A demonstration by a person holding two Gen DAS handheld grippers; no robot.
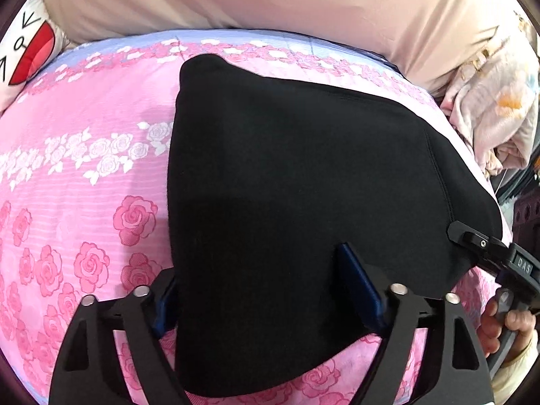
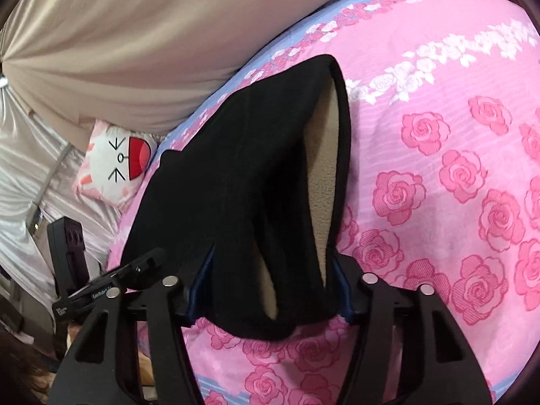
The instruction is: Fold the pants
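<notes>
Two black two-finger grippers work at one pair of black fleece-lined pants (image 1: 303, 185) lying on a pink bedspread printed with darker pink and white roses (image 1: 84, 202). The left gripper (image 1: 263, 290) has its blue-padded fingers (image 1: 357, 283) spread wide, one on each side of the near edge of the folded dark cloth, which fills the gap between them; whether the pads press the fabric I cannot tell. The right gripper (image 2: 270, 280) stands the same way, jaws apart with a bunched end of the pants between them, and again a firm grip cannot be confirmed. In the right wrist view the pants (image 2: 243, 182) gape open at one end, showing a beige fleece lining (image 2: 320, 155) inside. A beige padded headboard (image 1: 270, 0) rises behind the bed. A white cushion with a cartoon face and red mouth (image 2: 118, 162) lies at the bedspread's edge. Nothing here serves as a container.
</notes>
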